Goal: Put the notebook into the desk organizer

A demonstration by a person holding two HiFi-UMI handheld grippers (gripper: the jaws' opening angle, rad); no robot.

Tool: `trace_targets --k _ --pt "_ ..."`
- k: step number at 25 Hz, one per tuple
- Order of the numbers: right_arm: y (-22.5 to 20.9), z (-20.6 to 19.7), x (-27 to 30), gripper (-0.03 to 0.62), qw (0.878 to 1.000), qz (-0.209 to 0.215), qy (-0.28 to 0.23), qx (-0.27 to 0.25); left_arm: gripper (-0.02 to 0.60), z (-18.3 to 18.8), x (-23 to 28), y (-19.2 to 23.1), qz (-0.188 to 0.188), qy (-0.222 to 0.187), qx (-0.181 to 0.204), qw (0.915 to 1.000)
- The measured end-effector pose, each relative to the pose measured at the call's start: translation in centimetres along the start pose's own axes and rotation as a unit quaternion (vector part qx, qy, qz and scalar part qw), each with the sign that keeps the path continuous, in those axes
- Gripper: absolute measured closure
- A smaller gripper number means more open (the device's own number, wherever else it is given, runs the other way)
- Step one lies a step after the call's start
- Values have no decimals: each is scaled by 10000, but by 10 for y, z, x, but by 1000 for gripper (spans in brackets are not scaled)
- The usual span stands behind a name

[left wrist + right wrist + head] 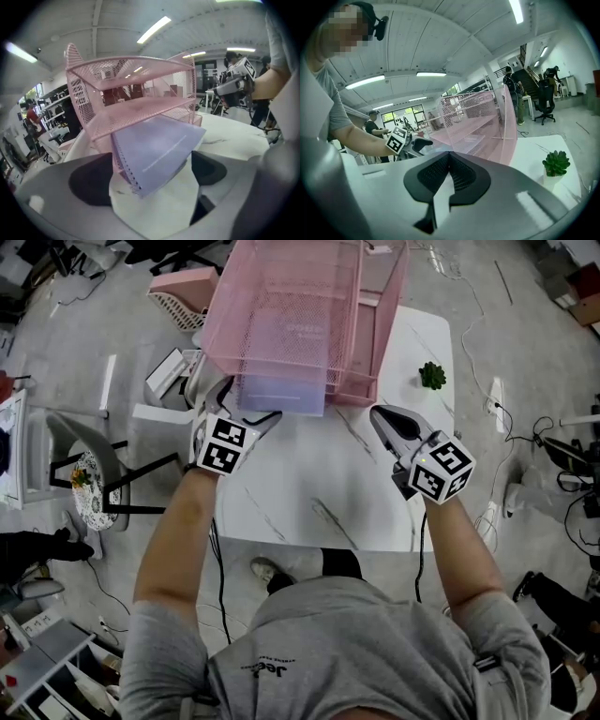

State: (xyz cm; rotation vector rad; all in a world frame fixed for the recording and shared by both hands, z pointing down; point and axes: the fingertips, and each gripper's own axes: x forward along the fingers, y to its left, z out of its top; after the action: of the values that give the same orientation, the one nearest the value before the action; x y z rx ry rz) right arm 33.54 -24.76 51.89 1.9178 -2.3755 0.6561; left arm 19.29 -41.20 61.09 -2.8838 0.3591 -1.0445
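Note:
A pink mesh desk organizer (300,296) stands at the far side of the white table (319,493). A lavender spiral notebook (281,392) lies in its bottom tier with its near end sticking out over the table. In the left gripper view the notebook (157,150) points out toward me between the wide-apart jaws of my left gripper (150,176), and neither pad touches it. My left gripper (242,407) sits just in front of the notebook's left corner. My right gripper (380,416) hovers to the right of the organizer (483,122), its jaws shut on nothing (449,157).
A small green potted plant (432,376) stands on the table right of the organizer. Left of the table are a chair (89,474), a pink basket (183,292) and white boxes on the floor. Cables run along the floor at right.

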Motion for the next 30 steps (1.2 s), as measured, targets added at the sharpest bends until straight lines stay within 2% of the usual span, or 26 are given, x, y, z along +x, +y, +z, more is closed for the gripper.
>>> trace_targets --k 6,10,13,17,21,23,25,28,30 --pt "5 -1 2 591 10000 37 -15 25 0 5 10 3 724 67 -106 9973" --pt "16 3 4 591 9999 136 -34 13 2 12 3 12 1258 -74 -501 9908" --pt "21 5 2 591 9998 192 -53 -7 2 15 -4 4 1152 -204 -745 9903" --pt "36 12 -2 591 9997 238 -62 -52 3 17 -36 -14 803 -638 -1085 9888" --pt "59 25 0 591 9991 386 -87 -160 6 22 -88 -26 509 -1150 -1544 9800" --pt "76 34 5 591 9983 516 -93 -250 17 23 -121 -28 496 -1401 -1707 9740" --pt "97 44 13 591 9968 698 -104 -366 75 17 -158 -26 642 -1618 -1840 9674" --pt "136 56 28 591 9936 982 -116 -538 253 -2 -218 -20 954 -1859 -1997 9573" --pt "166 64 39 591 9910 1155 -115 -660 306 -17 -260 -14 1182 -1994 -2096 9499"
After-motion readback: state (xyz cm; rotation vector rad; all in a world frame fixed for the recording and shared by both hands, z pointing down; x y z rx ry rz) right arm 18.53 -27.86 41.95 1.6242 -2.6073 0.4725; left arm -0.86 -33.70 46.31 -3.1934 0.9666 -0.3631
